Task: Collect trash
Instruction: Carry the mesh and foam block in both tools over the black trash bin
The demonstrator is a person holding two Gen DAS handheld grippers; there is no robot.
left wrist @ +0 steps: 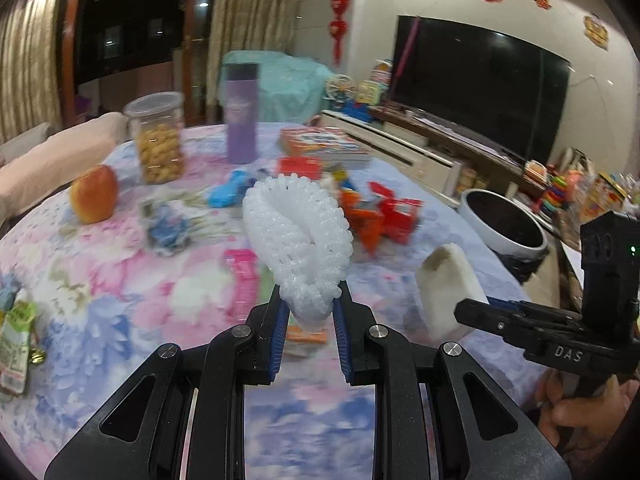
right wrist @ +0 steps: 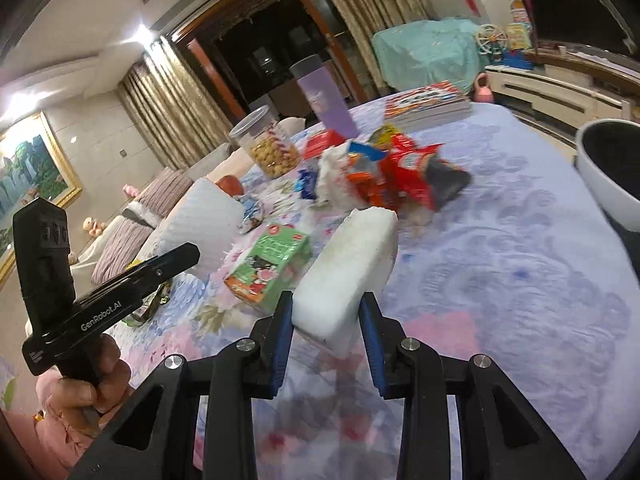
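Left wrist view, left gripper [left wrist: 308,312] clamped on white foam fruit net [left wrist: 298,236] held above floral tablecloth [left wrist: 120,300], right gripper [right wrist: 326,320] pinching white foam block [right wrist: 348,272], red snack wrappers [right wrist: 400,176] beyond, white bin [left wrist: 504,224] at table edge.

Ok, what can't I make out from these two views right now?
- Bin inside: right view, cut by the edge; left view, dark.
- Snack wrappers: print blurred, both views.
- Foam net in the left gripper hides the table behind it.
- Foam block underside: unseen, right view.
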